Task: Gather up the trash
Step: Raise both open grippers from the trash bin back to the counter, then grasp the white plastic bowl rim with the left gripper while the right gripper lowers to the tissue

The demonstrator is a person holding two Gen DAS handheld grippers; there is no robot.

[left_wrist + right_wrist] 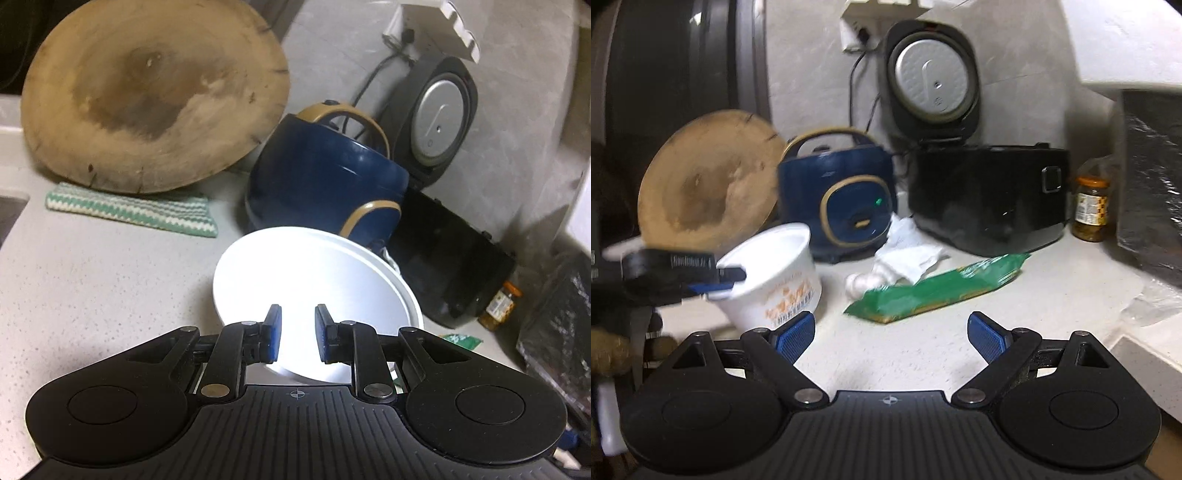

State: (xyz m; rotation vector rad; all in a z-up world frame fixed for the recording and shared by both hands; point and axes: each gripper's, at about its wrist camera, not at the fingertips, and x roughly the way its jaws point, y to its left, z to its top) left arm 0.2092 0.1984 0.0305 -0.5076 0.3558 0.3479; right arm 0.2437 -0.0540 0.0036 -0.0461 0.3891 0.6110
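Starting at the left of the right wrist view, the left gripper [720, 282] reaches in from the side and pinches the rim of the white paper bowl [775, 273], one finger inside and one outside, so the bowl hangs tilted just above the countertop [886, 354]. In the left wrist view, the same bowl [314, 295] shows its pale inside between the blue pads [275, 332], which stand narrowly apart on the thin wall. The bowl looks light and thin; I judge it crushable, so a rim pinch suits it better than a squeeze across the body.

Further right lie crumpled white tissues [908, 254], soft and almost weightless, touching the green snack wrapper [938, 288]. The wrapper lies flat, looks slick and floppy, and is best nipped at an end or edge.

The right gripper [891, 334] hovers near the wrapper, fingers spread wide and empty.
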